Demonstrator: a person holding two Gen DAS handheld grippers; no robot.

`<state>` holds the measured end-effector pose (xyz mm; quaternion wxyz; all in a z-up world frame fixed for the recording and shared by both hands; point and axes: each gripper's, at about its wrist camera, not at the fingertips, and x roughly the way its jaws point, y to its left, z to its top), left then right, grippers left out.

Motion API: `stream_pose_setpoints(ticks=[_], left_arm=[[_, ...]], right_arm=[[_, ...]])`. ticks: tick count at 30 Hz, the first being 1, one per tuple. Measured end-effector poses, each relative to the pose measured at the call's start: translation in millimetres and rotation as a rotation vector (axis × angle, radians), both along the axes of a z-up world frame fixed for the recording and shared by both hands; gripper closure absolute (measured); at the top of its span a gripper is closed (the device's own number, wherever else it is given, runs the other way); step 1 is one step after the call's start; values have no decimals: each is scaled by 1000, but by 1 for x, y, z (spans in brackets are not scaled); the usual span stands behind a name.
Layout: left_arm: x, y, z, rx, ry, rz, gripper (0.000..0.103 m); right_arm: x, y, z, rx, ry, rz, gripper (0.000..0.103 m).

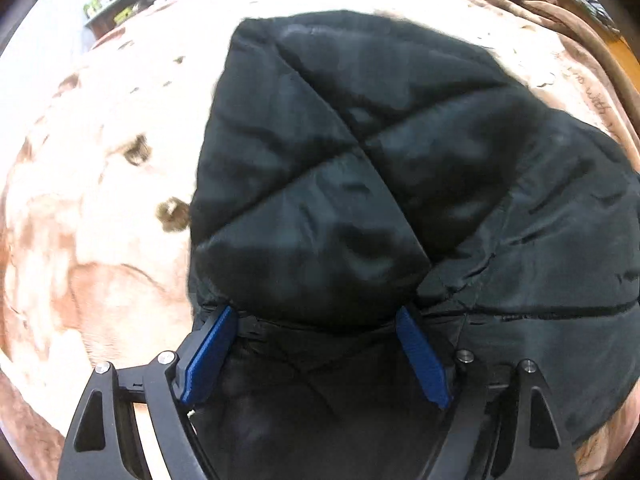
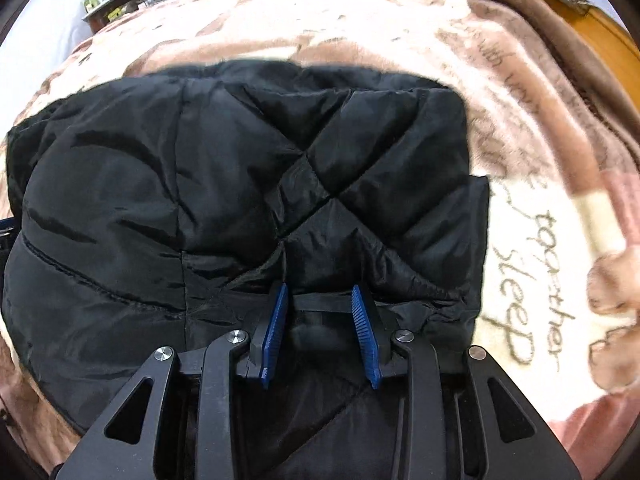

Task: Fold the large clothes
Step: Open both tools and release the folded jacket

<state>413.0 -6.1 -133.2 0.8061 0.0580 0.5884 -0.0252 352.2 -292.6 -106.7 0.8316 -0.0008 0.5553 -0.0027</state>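
Note:
A black quilted puffer jacket point(image 1: 360, 152) lies folded on a blanket-covered bed. In the left wrist view, my left gripper point(image 1: 317, 314) points steeply down at its near edge. The blue pads point(image 1: 212, 352) stand wide apart, a puffy fold bulges between them, and I see no pinch. In the right wrist view the same jacket point(image 2: 200, 184) fills the middle. My right gripper point(image 2: 320, 288) has its blue pads point(image 2: 276, 332) drawn in on a bunched fold and hem band at the jacket's near edge.
A plush beige and brown blanket point(image 2: 520, 240) with printed writing covers the bed all around the jacket. A wooden bed frame point(image 2: 600, 40) runs along the far right. A cluttered shelf point(image 1: 120, 4) stands beyond the bed at far left.

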Motion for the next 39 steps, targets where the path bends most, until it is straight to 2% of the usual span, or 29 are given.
stream_pose_setpoints(ticks=[2,4,6,9,16,19,22,28,30,35,39], left_arm=[[-5,4,14,-36,-17,-54,21],[-10,14,26,-81,-35,-59,21],[-15,30,40,-158,-55,-40,21],[-22,52,52,-215,-64,-19,18],[-25,98,42,-276,-28,69,16],[-37,101,30,-215,-29,44,16],[-44,95,29,-200,-32,35,16],[-61,79,48,-58,-166,22,16],[-61,76,50,-51,-177,0,16],[-69,63,53,47,-217,-68,16],[-69,58,49,87,-236,-98,16]], right_arm=[[-7,-6,14,47,-19,-20,66],[-16,-16,31,123,-61,-33,61],[-26,-29,45,190,-106,-54,48],[-36,-43,56,214,-132,-69,33],[-51,-69,53,204,-118,-97,31],[-55,-73,52,206,-116,-112,31],[-64,-81,51,198,-113,-126,30],[-74,-86,57,220,-142,-138,27],[-75,-87,55,215,-142,-140,27],[-78,-92,50,216,-137,-129,26],[-74,-94,38,257,-102,-116,26]])
